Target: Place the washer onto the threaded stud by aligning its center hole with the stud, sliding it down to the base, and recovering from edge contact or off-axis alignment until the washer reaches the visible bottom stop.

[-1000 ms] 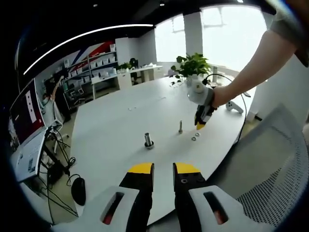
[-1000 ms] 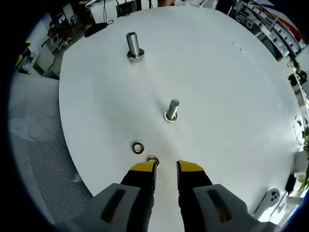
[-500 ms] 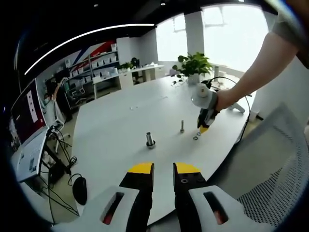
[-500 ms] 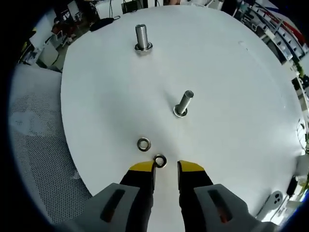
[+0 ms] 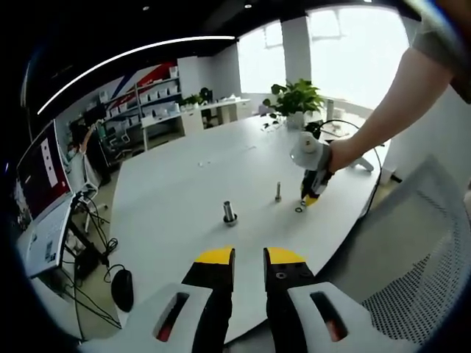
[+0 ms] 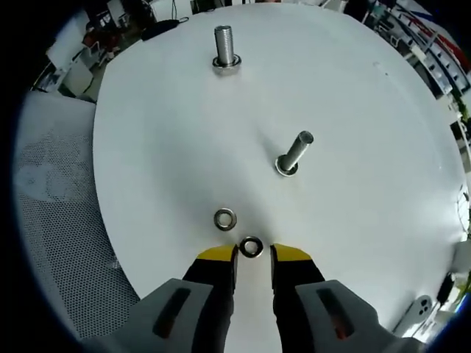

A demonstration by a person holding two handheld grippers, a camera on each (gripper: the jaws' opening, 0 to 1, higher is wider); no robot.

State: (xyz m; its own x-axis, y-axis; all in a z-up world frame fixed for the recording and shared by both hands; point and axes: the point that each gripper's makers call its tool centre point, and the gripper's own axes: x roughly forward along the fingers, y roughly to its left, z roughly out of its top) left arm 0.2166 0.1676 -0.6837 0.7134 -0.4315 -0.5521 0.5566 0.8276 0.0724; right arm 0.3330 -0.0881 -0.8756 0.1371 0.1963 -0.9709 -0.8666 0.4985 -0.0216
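Two washers lie flat on the white table point(image 6: 383, 220): washer one point(image 6: 251, 246) sits between the parted right gripper point(image 6: 254, 255) tips; washer two point(image 6: 225, 218) lies just beside. Two threaded studs stand beyond: near stud point(image 6: 295, 152), far stud point(image 6: 225, 48). Left gripper point(image 5: 249, 257) jaws are slightly parted, empty.

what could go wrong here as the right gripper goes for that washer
The near washer lies flat on the white table, just ahead of the right gripper and its open jaws; a flat ring may slip or skid away when pinched. A second washer sits close beside it and could get bumped. The nearer stud appears tilted in the right gripper view, so the hole might catch on its threads.
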